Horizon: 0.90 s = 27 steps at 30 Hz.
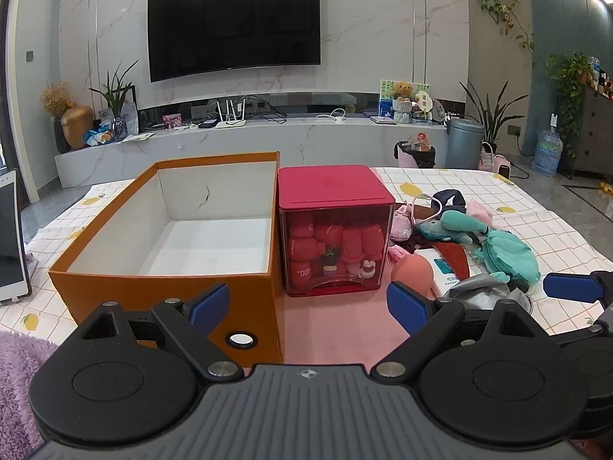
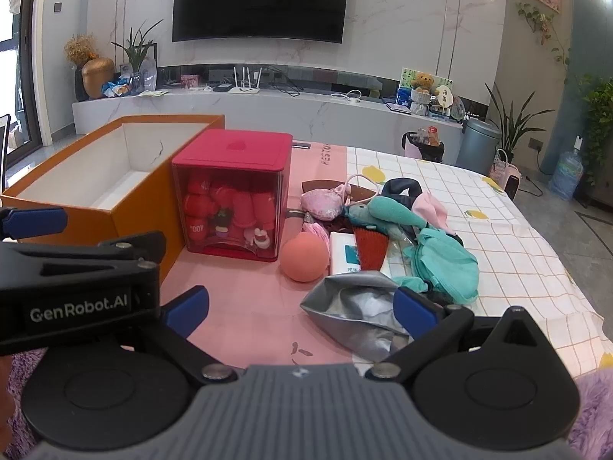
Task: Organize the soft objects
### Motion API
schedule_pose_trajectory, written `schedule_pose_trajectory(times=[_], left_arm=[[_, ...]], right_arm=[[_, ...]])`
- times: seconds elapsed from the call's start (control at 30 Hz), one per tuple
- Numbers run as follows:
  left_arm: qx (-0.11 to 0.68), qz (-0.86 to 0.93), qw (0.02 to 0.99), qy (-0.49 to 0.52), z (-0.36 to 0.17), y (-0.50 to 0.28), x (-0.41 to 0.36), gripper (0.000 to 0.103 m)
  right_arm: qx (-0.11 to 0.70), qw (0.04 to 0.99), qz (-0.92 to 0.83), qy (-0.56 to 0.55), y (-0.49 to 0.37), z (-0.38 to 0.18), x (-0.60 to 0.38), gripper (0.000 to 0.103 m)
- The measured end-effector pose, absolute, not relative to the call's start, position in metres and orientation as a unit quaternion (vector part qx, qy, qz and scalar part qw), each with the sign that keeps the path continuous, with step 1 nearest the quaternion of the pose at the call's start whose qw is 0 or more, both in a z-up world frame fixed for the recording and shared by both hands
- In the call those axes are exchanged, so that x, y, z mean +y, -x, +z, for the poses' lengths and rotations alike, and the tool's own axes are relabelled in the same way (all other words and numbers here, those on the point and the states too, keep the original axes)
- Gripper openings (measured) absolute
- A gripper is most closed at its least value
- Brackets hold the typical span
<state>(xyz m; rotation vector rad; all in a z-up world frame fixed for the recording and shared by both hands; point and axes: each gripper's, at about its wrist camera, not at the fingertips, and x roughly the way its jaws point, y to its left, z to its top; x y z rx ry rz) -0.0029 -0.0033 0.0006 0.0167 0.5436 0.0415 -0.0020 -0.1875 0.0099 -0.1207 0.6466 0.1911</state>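
An empty orange box (image 1: 180, 287) (image 2: 126, 211) with a white inside stands at the left. Beside it on the right is a red see-through box (image 1: 333, 230) (image 2: 233, 195) holding red soft items. A heap of soft things lies further right: a teal plush (image 1: 459, 226) (image 2: 394, 211), teal cloth (image 1: 505, 253) (image 2: 448, 264), a pink pouch (image 2: 322, 201), a salmon ball (image 1: 412, 274) (image 2: 304, 257) and a silver pouch (image 2: 356, 306). My left gripper (image 1: 308, 306) hangs open before the two boxes. My right gripper (image 2: 300, 306) is open over the pink mat, its right pad (image 2: 413, 312) at the silver pouch.
A checked cloth (image 2: 509, 230) covers the table, with a pink mat (image 2: 249, 306) in front. A white tissue pack (image 2: 343, 255) lies in the heap. A tablet (image 1: 11, 237) stands at the far left. Purple fluffy fabric (image 1: 15, 375) is at the near edge.
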Motion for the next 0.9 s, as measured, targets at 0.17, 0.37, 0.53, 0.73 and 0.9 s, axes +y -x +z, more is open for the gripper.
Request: schedule_pose_trajectory(times=[0.17,0.37,0.53,0.73,0.9], left_arm=[[0.268,0.024,0.963,-0.01,-0.0006,0.0026,-0.0036,0.103],[0.274,0.027,0.961,-0.008,-0.0029,0.0024,-0.0024,0.103],[0.273,0.03,0.962,-0.011,-0.003,0.0035,-0.003,0.103],[0.273,0.031,0.962,-0.012,-0.0029,0.0039,-0.0027,0.103],[0.274,0.034,0.961,-0.014,-0.0023,0.0038,-0.0028,0.103]], right_arm=[[0.318,0.942,0.093,0.063,0.0025,0.0092,-0.1868,0.1],[0.317,0.941,0.094,0.069,0.0031,0.0089,-0.1852,0.1],[0.316,0.941,0.094,0.07,0.0035,0.0088,-0.1857,0.1],[0.316,0.942,0.093,0.07,0.0041,0.0091,-0.1854,0.1],[0.317,0.941,0.093,0.072,0.0044,0.0091,-0.185,0.1]])
